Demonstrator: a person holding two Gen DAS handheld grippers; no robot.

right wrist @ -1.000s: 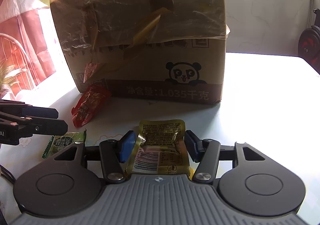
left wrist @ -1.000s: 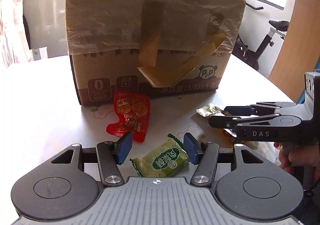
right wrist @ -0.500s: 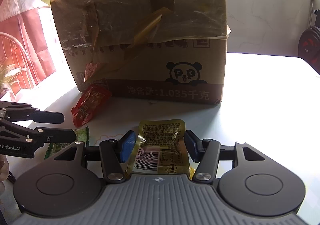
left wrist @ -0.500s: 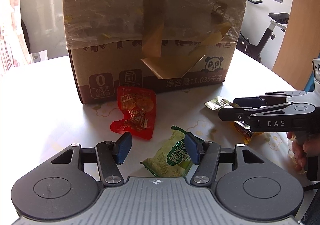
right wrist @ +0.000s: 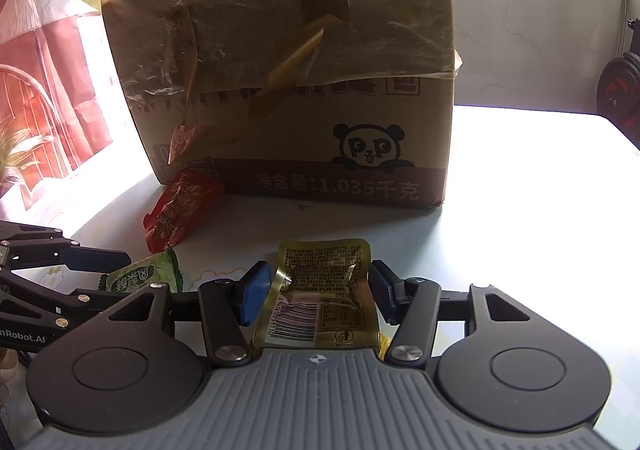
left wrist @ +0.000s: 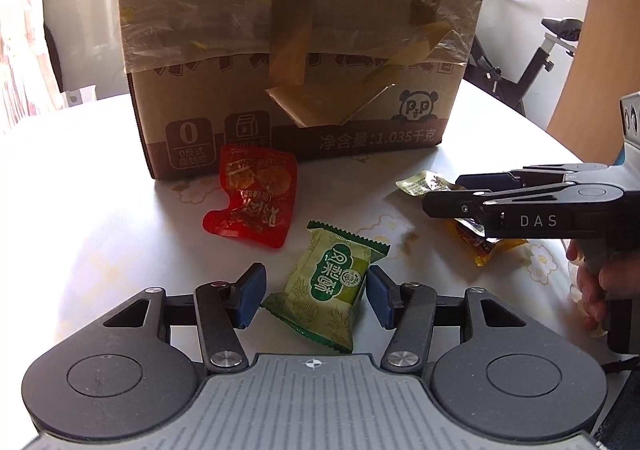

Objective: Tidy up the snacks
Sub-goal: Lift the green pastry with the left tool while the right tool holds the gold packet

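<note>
A green snack packet lies on the white table between the open jaws of my left gripper; it also shows in the right wrist view. A yellow-gold snack packet lies between the open jaws of my right gripper, barcode side up; it shows under that gripper in the left wrist view. A red snack packet lies in front of the cardboard box, also in the right wrist view. Neither gripper is closed on its packet.
The tall taped cardboard box with a panda logo stands at the back of the round white table. An exercise bike stands beyond the table at the right. A hand holds the right gripper.
My left gripper has moved so the green packet now sits fully between its jaws. The right gripper has stayed around the yellow packet.
</note>
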